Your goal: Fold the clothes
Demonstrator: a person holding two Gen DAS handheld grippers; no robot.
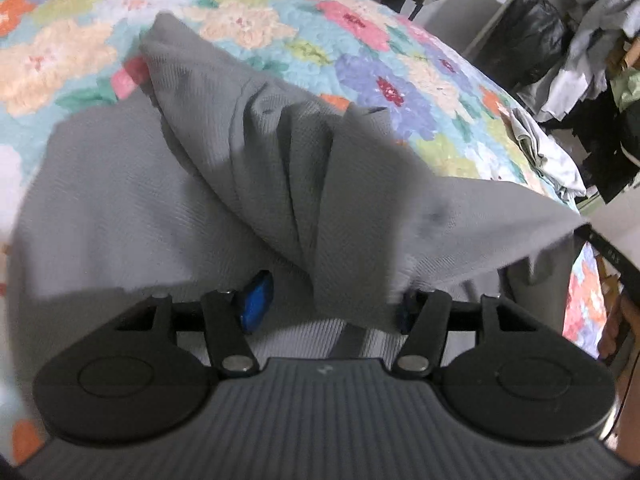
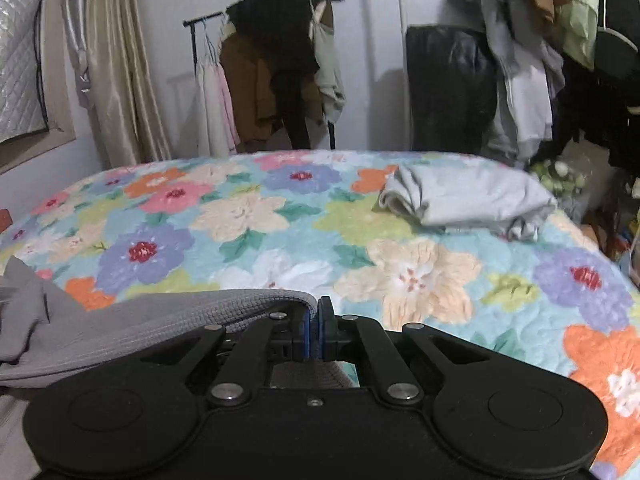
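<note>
A grey knit garment (image 1: 256, 168) lies on the floral bedspread (image 1: 240, 12), one part lifted and bunched in folds. My left gripper (image 1: 328, 304) is open, its blue-padded fingers wide apart, with a fold of the grey cloth hanging between them. In the right wrist view my right gripper (image 2: 316, 328) is shut on the ribbed edge of the grey garment (image 2: 180, 316), which trails off to the left. The right gripper also shows at the right edge of the left wrist view, holding the cloth's raised corner (image 1: 576, 224).
A folded light grey garment (image 2: 468, 200) lies on the far right of the floral bedspread (image 2: 280, 224); it also shows in the left wrist view (image 1: 548, 156). A clothes rack (image 2: 276, 68), a black chair (image 2: 448, 88) and piled clothes (image 2: 532, 60) stand beyond the bed.
</note>
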